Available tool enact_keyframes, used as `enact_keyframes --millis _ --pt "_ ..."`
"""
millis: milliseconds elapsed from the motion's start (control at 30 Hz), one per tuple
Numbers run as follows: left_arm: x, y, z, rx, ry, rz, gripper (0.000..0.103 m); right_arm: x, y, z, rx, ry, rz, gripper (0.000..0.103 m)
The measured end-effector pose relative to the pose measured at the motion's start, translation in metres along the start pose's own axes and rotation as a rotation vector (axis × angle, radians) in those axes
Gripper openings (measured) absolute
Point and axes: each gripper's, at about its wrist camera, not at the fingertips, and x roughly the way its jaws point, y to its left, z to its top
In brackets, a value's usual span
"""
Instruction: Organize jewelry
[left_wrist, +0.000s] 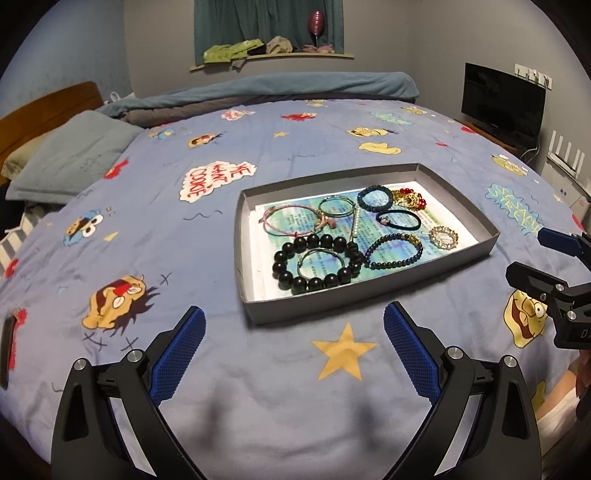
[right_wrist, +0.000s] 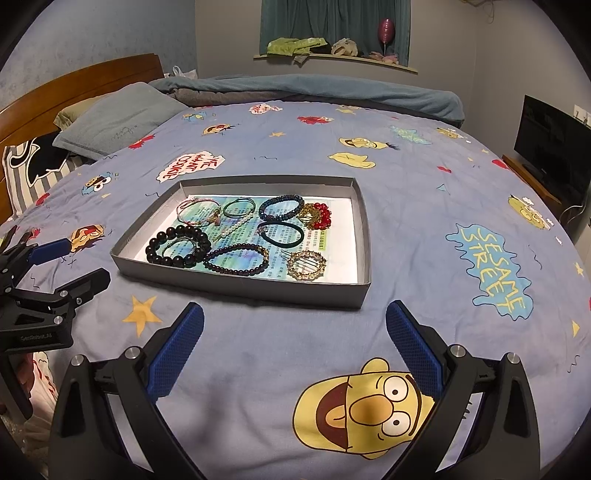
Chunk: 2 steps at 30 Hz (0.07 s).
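Plainly, bedspread (right_wrist: 424, 258) reading "SESAME STREET", "ME WANT COOKIE"

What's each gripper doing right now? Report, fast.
Left gripper: open, holding nothing, short of the tray.
Right gripper: open, holding nothing.

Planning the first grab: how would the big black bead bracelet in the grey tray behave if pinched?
The large black bead bracelet probably sags, being strung beads. Its glossy round beads may slip between pads. It may drag the thin metal hoop lying inside it.
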Motion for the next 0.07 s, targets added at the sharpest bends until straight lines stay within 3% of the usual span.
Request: enact_keyframes --millis 67 --pt "0.0011 0.0006 -0.0002 -0.003 0.004 -0.004 0.096 0.0016 0.0003 0.0000 0.000 0.002 0.000 0.098"
